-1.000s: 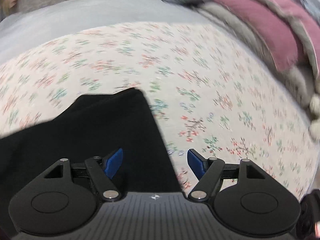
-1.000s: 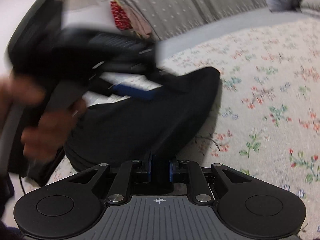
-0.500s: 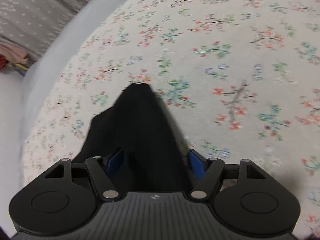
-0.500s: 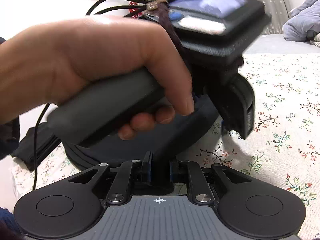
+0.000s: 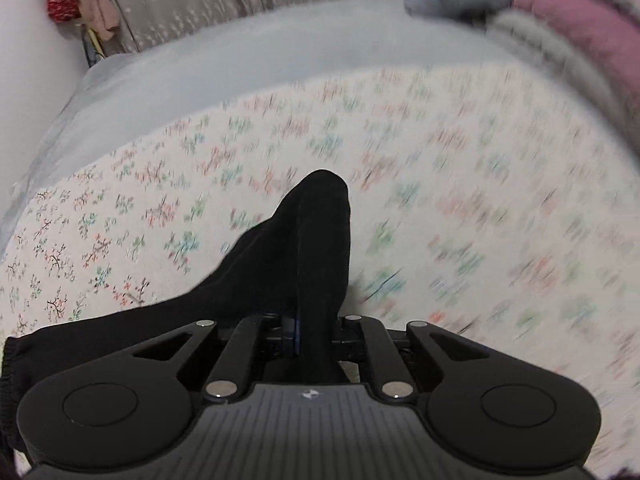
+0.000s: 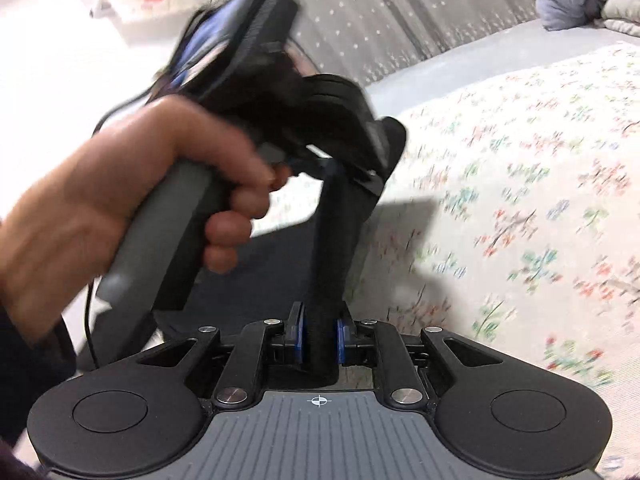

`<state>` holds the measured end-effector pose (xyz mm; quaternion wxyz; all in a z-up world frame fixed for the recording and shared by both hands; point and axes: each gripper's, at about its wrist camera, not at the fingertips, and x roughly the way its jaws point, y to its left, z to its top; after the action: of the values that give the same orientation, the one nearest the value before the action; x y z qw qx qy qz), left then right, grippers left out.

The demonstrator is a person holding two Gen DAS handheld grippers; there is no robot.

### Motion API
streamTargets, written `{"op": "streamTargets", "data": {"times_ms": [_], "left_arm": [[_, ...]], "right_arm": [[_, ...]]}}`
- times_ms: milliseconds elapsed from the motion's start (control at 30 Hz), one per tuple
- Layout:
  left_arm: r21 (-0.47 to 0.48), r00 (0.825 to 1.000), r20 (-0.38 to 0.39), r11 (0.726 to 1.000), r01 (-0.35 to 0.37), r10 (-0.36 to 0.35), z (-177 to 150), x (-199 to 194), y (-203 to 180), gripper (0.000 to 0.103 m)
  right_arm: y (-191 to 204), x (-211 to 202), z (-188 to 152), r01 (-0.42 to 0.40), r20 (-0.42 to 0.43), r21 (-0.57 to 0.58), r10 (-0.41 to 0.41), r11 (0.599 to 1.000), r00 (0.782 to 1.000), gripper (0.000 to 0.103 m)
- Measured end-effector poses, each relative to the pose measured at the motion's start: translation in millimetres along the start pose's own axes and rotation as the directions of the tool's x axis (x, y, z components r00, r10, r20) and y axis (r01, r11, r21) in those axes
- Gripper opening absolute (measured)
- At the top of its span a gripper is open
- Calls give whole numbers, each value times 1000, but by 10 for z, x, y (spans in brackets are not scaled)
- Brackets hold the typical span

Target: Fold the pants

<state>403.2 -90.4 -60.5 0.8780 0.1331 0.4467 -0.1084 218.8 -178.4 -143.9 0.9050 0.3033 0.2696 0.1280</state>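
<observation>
Person's hand (image 6: 132, 208) visible from right wrist only, pants (image 5: 304, 248) from both

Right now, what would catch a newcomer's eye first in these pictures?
The black pants, pinched in both grippers and rising off the floral bedspread at the centre. Then the person's hand at the left of the right wrist view, gripping the left gripper, whose jaws have just closed on the cloth.
</observation>
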Motion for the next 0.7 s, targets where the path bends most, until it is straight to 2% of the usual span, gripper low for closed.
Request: {"op": "streamTargets", "data": {"times_ms": [100,200,300,367,533,700], "left_arm": [[-63,998,31,996,62,-60,97,-219,-251,0],[-97,992,48,988,123,-119,159,-289,-589,0],[-104,986,53,981,165,-160,164,-187,-989,0],[-105,982,28,976,188,-186,153,-49,-1278,0],[-68,980,-68,981,182,-186,112,433,-1944,0],[-27,984,-99,988,149,-151,168,643,-2211,6]], "right_arm": [[-113,-336,125,-6,39,28,5,1000,999,14],[-318,-670,162,20,74,56,-25,998,997,14],[-552,-970,143,78,108,75,-86,994,990,14],[-684,-1100,97,106,115,89,-116,990,987,14],[-850,-1258,-56,172,97,87,-180,981,979,14],[-1042,-1428,-106,182,67,131,-192,975,979,14]]}}
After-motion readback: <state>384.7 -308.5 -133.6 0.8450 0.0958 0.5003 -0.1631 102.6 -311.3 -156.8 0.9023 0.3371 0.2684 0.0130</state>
